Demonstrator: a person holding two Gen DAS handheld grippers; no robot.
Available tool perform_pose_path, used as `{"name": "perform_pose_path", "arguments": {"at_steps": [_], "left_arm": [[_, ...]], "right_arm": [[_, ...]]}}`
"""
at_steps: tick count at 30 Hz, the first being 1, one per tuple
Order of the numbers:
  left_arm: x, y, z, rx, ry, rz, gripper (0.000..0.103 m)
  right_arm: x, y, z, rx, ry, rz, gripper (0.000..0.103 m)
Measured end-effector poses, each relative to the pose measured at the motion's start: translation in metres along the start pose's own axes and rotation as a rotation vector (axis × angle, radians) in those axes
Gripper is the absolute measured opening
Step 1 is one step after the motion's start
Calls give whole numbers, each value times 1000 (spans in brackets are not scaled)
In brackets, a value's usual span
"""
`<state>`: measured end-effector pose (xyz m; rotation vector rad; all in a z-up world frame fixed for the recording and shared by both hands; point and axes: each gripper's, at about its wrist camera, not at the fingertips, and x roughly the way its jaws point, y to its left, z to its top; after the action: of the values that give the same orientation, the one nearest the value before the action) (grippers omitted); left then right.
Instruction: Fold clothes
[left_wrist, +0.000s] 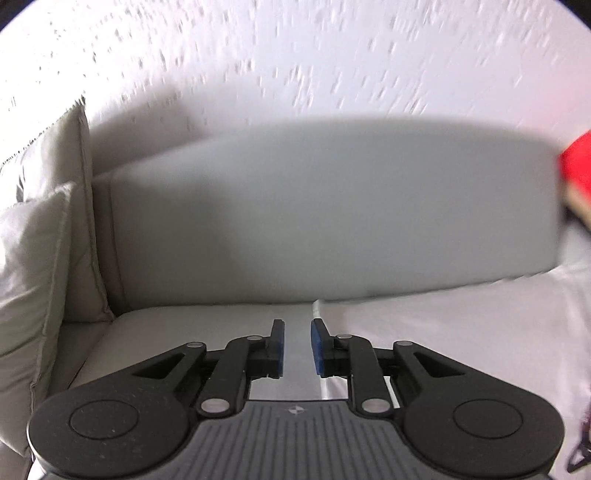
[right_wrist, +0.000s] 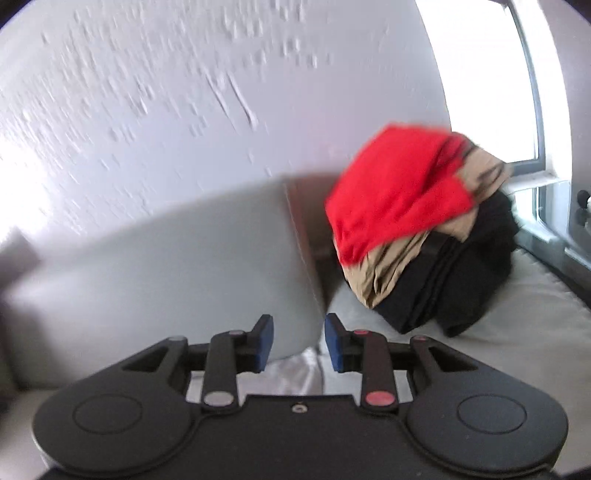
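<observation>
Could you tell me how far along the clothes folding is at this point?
Done: nothing visibly folded. In hand: nothing; the left gripper and right gripper are open and empty above a white garment spread on the sofa. Left: that garment, plus the pile of red, tan and black clothes.

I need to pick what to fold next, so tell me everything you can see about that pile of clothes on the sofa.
The pile of clothes sits heaped on the sofa seat, leaning against the backrest near the window. It looks unfolded and bunched. A bright red garment lies on top, a crumpled tan one with dark markings under it, and black fabric at the bottom and right. Neither gripper touches it; the right gripper is open, short of it. The picture is slightly blurred.
</observation>
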<state>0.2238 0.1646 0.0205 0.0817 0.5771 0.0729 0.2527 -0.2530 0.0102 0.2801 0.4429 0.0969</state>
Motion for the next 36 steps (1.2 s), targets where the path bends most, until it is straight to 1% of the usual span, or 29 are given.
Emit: {"name": "perform_pose_path", "arguments": {"at_steps": [1, 2, 4, 5, 6, 7, 8, 9, 10, 11, 12, 13, 14, 16, 20, 21, 22, 23, 24, 25, 26, 27, 30, 31, 32, 33, 34, 35, 36], "left_arm": [[-17, 2, 1, -8, -12, -15, 20], [-22, 1, 0, -15, -6, -35, 23], [-21, -4, -5, -29, 23, -79, 26], [-16, -10, -13, -39, 49, -96, 27], [-10, -14, -22, -53, 81, -110, 27], [-2, -17, -31, -68, 101, -118, 27], [8, -19, -41, -82, 116, -124, 27], [22, -21, -53, -98, 131, -123, 27], [38, -21, -64, -119, 143, -123, 23], [53, -21, -72, -144, 155, -124, 17], [68, -21, -78, -171, 166, -123, 13], [83, -21, -84, -197, 177, -123, 6], [92, -22, -87, -191, 186, -101, 5], [106, -26, -92, -146, 200, -36, 5], [134, -34, -102, -54, 226, 93, 5], [141, -35, -104, -31, 233, 125, 5], [148, -37, -107, -8, 239, 158, 11], [155, -39, -109, 15, 246, 190, 13], [157, -40, -110, 44, 249, 230, 12], [158, -40, -112, 73, 260, 277, 9], [159, -37, -114, 79, 272, 302, 9], [158, -30, -115, 60, 277, 297, 9], [147, -8, -110, -32, 282, 250, 9], [140, -3, -107, -66, 276, 225, 9], [131, 0, -105, -90, 259, 185, 9], [122, 1, -104, -109, 237, 139, 9], [117, -3, -104, -116, 224, 80, 9], [115, -8, -105, -118, 214, 15, 9], [112, -14, -106, -119, 204, -50, 11]], "right_arm": [[-7, -5, 16, 10, -6, 24, 30], [-14, -8, 28, 22, -6, 46, 30], [-21, -8, 30, 52, 26, 84, 33], [-16, -9, 26, 78, 54, 101, 35], [-18, -6, 21, 101, 85, 116, 41], [-26, 0, 13, 116, 123, 126, 44], [-15, 0, 4, 124, 162, 134, 47], [3, -2, -6, 128, 194, 139, 47], [21, -6, -15, 137, 224, 137, 46], [33, -7, -26, 151, 250, 135, 35], [46, -8, -37, 165, 276, 134, 4], [61, -10, -47, 179, 300, 127, 2], [77, -12, -55, 193, 317, 113, 1], [103, -10, -70, 202, 339, 102, 1], [138, -2, -96, 175, 410, 147, 1], [143, -2, -100, 138, 411, 104, 1], [143, -2, -103, 83, 384, 9, 0], [143, -4, -106, 28, 354, -89, 0], [142, -7, -107, -10, 331, -163, 0], [143, -11, -108, -8, 335, -167, 0], [144, -16, -109, -6, 339, -172, 0], [144, -16, -109, -15, 345, -180, 0], [139, 1, -102, -88, 363, -229, 0], [131, 1, -99, -72, 348, -241, 0], [122, 1, -95, -52, 329, -246, 0], [111, -1, -92, -23, 302, -238, 4], [101, -3, -90, 6, 282, -211, 6], [94, -4, -92, 36, 275, -141, 10], [86, -6, -94, 65, 268, -71, 10]]}}
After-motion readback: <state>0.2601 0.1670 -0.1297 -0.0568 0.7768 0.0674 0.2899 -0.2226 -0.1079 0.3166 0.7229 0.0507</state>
